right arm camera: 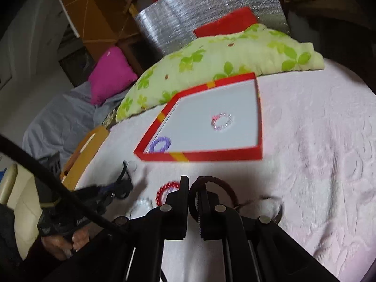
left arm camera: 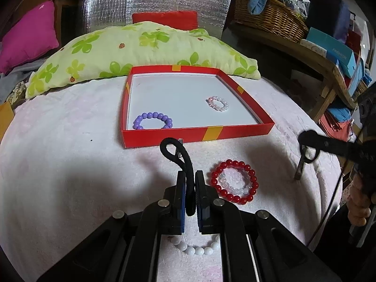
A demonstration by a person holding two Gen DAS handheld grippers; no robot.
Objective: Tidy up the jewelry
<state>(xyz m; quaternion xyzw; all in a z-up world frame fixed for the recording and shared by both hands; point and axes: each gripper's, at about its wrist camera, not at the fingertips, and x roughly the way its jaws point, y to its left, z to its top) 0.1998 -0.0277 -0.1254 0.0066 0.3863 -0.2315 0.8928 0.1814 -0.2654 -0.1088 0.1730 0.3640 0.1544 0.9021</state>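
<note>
1. In the left wrist view, a black hair tie (left arm camera: 182, 162) is pinched between the nearly closed fingers of the left gripper (left arm camera: 190, 183), its loop standing up ahead of the fingertips.
2. A red bead bracelet (left arm camera: 235, 182) is seen on the pink bedspread (left arm camera: 70, 164) just right of that gripper, with a clear bead bracelet (left arm camera: 231, 185) lying inside its ring.
3. A white bead bracelet (left arm camera: 197, 249) is partly hidden beneath the gripper body.
4. Farther ahead, a red box lid (left arm camera: 197, 136) is seen holding a purple bead bracelet (left arm camera: 152, 121) near its front left corner and a pale pink bead bracelet (left arm camera: 218, 103) toward the right.
5. In the right wrist view, which is blurred, a dark hair tie (right arm camera: 211, 188) is clamped in the narrow gap of the right gripper (right arm camera: 193, 188).
6. A green floral pillow (right arm camera: 223, 58) is seen behind the lid.
</note>
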